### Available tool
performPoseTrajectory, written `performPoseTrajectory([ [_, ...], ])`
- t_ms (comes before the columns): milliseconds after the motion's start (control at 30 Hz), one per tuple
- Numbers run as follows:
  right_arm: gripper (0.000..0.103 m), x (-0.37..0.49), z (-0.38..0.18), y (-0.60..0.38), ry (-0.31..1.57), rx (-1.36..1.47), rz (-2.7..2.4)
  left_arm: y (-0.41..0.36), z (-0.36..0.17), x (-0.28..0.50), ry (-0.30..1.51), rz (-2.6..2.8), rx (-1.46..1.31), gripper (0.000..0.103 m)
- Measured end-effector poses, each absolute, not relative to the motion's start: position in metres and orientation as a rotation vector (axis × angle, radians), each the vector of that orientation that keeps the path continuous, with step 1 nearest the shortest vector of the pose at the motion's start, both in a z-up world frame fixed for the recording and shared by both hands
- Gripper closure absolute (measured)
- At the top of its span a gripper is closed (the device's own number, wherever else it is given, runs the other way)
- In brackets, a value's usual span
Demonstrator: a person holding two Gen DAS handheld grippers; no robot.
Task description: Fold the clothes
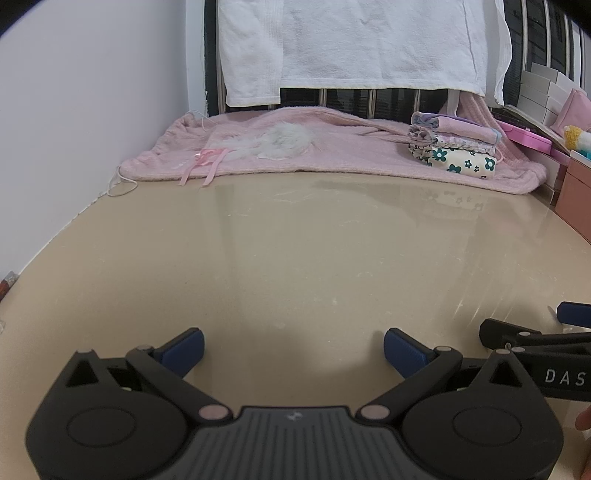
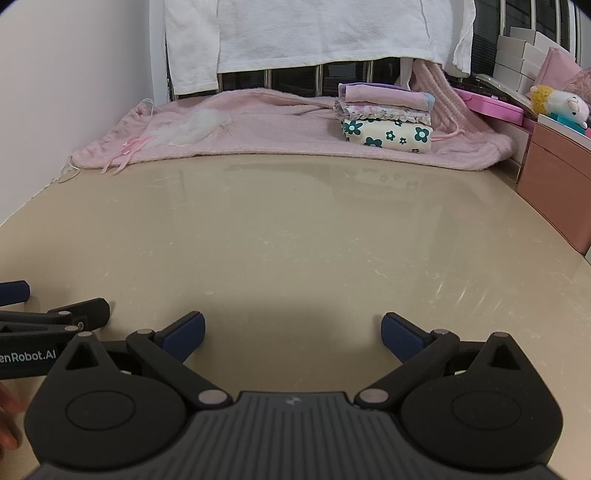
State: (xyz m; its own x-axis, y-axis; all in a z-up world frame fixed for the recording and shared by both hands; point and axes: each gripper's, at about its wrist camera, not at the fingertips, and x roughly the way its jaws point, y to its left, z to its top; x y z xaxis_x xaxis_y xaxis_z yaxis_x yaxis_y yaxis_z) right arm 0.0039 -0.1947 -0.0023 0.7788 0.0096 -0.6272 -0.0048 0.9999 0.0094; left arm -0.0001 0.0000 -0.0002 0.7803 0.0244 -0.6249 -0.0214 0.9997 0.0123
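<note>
Left claw (image 1: 293,350), right claw (image 2: 293,334): both agape, side by side.

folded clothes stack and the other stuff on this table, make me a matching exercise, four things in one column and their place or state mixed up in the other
Things:
1. folded clothes stack
2. white towel
3. left tongs
4. plush toy

Place or state:
A. hanging from the rail at the back
B. open, holding nothing
C. on the pink blanket, right side
D. on top of the pink drawer unit

Pairs: 1-C, 2-A, 3-B, 4-D
</note>
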Motion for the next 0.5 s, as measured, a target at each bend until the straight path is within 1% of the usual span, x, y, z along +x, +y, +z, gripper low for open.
performPoseTrajectory([
  [500, 0.0, 0.0036, -0.0012, -0.1928, 0.678, 0.008, 0.005, -0.0003, -0.0003, -0.0001, 0.675, 0.026, 0.004, 0.0],
])
